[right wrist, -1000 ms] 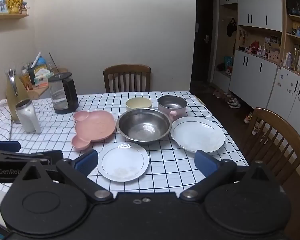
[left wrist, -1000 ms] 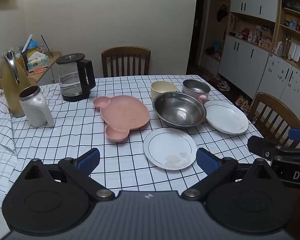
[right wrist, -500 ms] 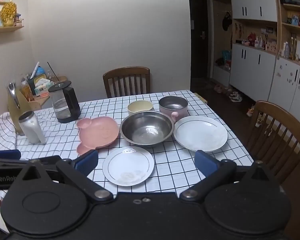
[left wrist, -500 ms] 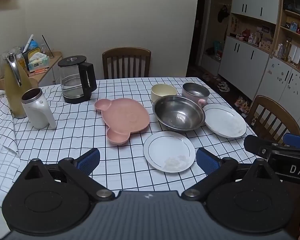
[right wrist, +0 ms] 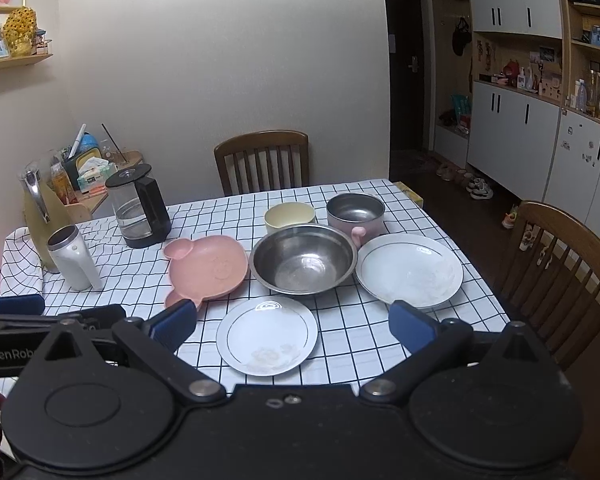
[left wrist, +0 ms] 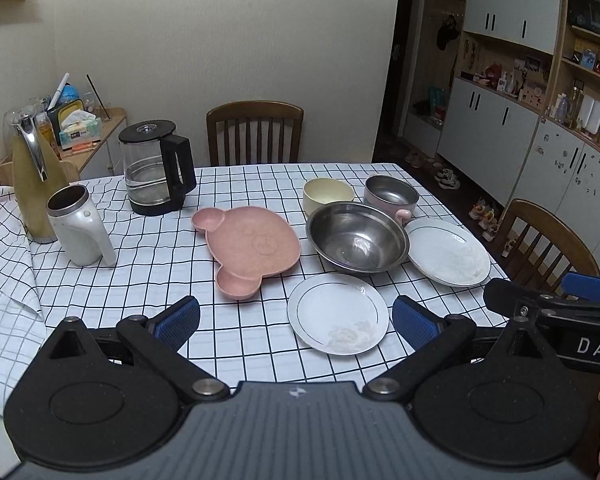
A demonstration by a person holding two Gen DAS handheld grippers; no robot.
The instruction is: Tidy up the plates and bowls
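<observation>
On the checked tablecloth (left wrist: 148,264) lie a small white plate (left wrist: 338,313) (right wrist: 267,335) nearest me, a larger white plate (left wrist: 448,251) (right wrist: 410,269) at the right, a big steel bowl (left wrist: 357,237) (right wrist: 303,258), a pink bear-shaped plate (left wrist: 250,248) (right wrist: 206,268), a cream bowl (left wrist: 327,195) (right wrist: 289,216) and a pink-sided steel bowl (left wrist: 391,194) (right wrist: 355,210). My left gripper (left wrist: 296,320) is open and empty above the table's near edge. My right gripper (right wrist: 292,322) is open and empty, just right of the left one.
A glass kettle (left wrist: 156,168), a white mug (left wrist: 78,230) and a yellow thermos (left wrist: 36,184) stand at the table's left. Wooden chairs stand at the far side (left wrist: 255,132) and the right (left wrist: 548,240). White cabinets (left wrist: 500,132) line the right wall.
Both grippers have drawn back and risen a little, so the table looks slightly farther. No dish has moved. Both jaws stay open.
</observation>
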